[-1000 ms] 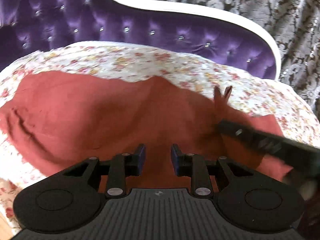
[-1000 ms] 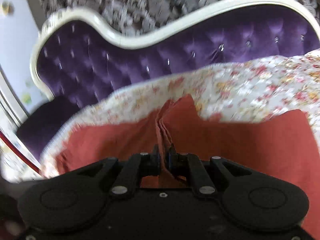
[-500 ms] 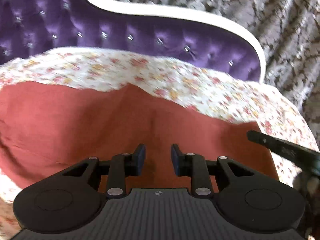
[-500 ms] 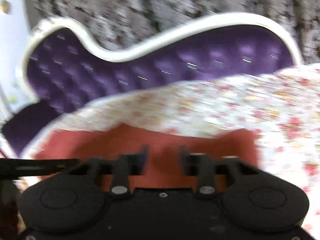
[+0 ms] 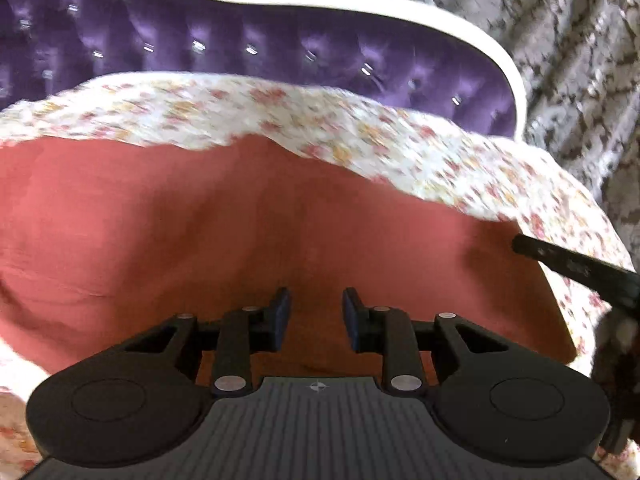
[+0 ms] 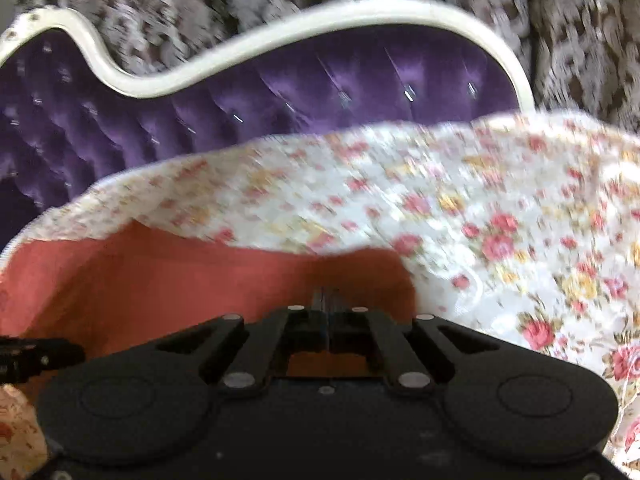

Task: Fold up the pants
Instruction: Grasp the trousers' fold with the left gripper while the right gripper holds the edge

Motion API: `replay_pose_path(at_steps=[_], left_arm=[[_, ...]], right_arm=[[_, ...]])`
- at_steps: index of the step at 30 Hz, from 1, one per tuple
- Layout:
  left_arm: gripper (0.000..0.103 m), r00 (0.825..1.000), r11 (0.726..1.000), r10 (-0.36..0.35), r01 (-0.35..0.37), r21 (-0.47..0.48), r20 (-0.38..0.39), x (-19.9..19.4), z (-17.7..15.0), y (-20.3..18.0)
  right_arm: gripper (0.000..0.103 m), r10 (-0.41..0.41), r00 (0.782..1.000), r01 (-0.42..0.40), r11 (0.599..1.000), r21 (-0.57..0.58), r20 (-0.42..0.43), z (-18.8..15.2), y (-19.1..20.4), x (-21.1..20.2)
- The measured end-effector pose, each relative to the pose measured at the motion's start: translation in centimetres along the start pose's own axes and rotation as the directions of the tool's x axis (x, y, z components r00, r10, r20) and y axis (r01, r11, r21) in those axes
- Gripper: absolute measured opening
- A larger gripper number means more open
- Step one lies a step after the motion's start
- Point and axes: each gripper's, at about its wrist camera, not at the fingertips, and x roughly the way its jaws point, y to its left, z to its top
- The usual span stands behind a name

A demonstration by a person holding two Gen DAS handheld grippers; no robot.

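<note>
The red pants (image 5: 240, 232) lie spread on the floral bedspread (image 5: 280, 120). The left gripper (image 5: 314, 316) hovers part open and empty, its jaws just widening; the right gripper (image 6: 326, 312), at three o'clock, is closed empty. Loose cloth may bunch or slip unpinched.

Floral bedsheet (image 5: 304, 124), white with red and yellow roses, covers the bed. Behind it: tufted purple headboard (image 5: 248, 40) with shiny studs and a curvy white frame (image 6: 280, 36). Grey-brown patterned curtain (image 5: 560, 40) hangs behind the headboard. Background blurred.
</note>
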Motion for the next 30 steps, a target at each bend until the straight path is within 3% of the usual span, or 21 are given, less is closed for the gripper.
replay_pose_path(at_steps=[1,4,6,9,15,19,22,30], left_arm=[[0.034,1.0,1.0,0.022,-0.022,-0.011,0.016,-0.7,0.0,0.9],[0.06,0.998,0.997,0.053,-0.051,-0.05,0.044,-2.4,0.3,3.5],[0.084,0.997,0.995,0.063,-0.059,-0.085,0.05,-3.6,0.4,5.7],[0.093,0.989,0.985,0.129,-0.121,-0.123,0.066,-5.1,0.3,8.8],[0.098,0.975,0.955,0.213,-0.195,-0.225,0.057,-6.9,-0.5,14.1],[0.098,0.972,0.939,0.231,-0.211,-0.271,0.043,-7.0,-0.6,16.9],[0.098,0.974,0.927,0.22,-0.196,-0.319,0.044,-6.6,-0.7,18.7],[0.099,0.979,0.904,0.199,-0.163,-0.394,0.05,-4.1,-0.3,22.7]], right_arm=[[0.005,0.03,1.0,-0.03,0.999,-0.011,0.004,0.1,0.9,-0.3],[0.007,0.12,0.993,-0.12,0.992,-0.048,-0.009,-0.2,3.5,-0.7],[0.007,0.168,0.985,-0.17,0.983,-0.075,-0.028,-0.6,5.3,-0.6],[0.008,0.219,0.974,-0.225,0.967,-0.118,-0.063,-1.2,7.9,0.1],[0.008,0.281,0.952,-0.3,0.935,-0.188,-0.122,-2.2,11.6,0.8],[0.008,0.26,0.951,-0.295,0.925,-0.241,-0.166,-2.1,13.7,2.9],[0.007,0.217,0.958,-0.26,0.933,-0.248,-0.187,-2.3,14.5,4.9],[0.007,0.205,0.961,-0.252,0.927,-0.279,-0.187,-2.8,14.6,4.1]])
